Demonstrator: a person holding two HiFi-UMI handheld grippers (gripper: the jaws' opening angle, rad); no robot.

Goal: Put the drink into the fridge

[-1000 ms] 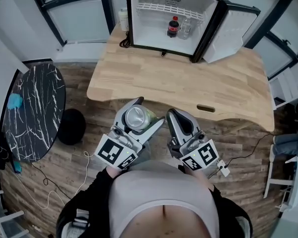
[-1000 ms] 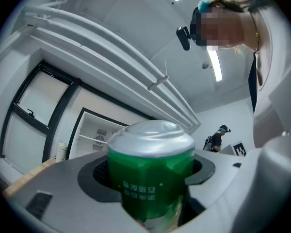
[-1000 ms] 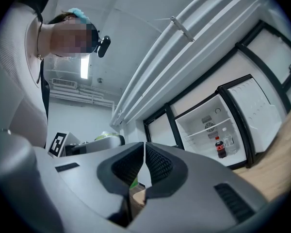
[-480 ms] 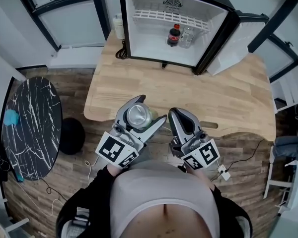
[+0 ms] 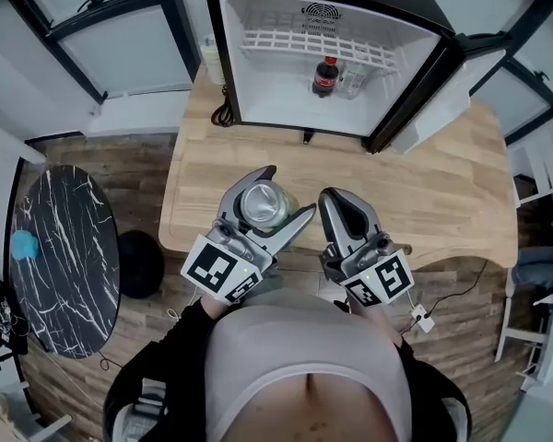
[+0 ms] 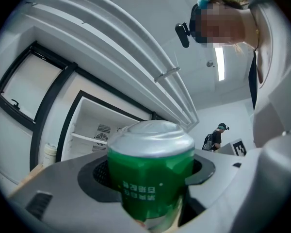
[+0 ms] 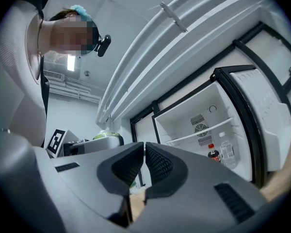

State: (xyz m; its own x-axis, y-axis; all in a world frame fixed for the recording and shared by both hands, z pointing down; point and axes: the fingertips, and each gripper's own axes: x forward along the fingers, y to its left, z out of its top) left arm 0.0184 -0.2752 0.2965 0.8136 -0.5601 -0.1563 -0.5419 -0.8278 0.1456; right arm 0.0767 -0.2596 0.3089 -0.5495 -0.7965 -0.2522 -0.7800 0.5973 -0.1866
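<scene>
The scene is lit brightly and evenly by a ceiling lamp (image 6: 219, 64), and only soft shadows are seen. The white inside of the fridge (image 5: 286, 72) is almost overexposed. Both gripper views are strongly bent at the edges, with dark corners. The near can (image 6: 150, 178) is slightly blurred.

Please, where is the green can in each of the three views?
Head view: green can, centre, in the left gripper.
Left gripper view: green can, lower centre, between the jaws.
Right gripper view: green can, small, left of centre.
Shared landmark: the open fridge.
</scene>
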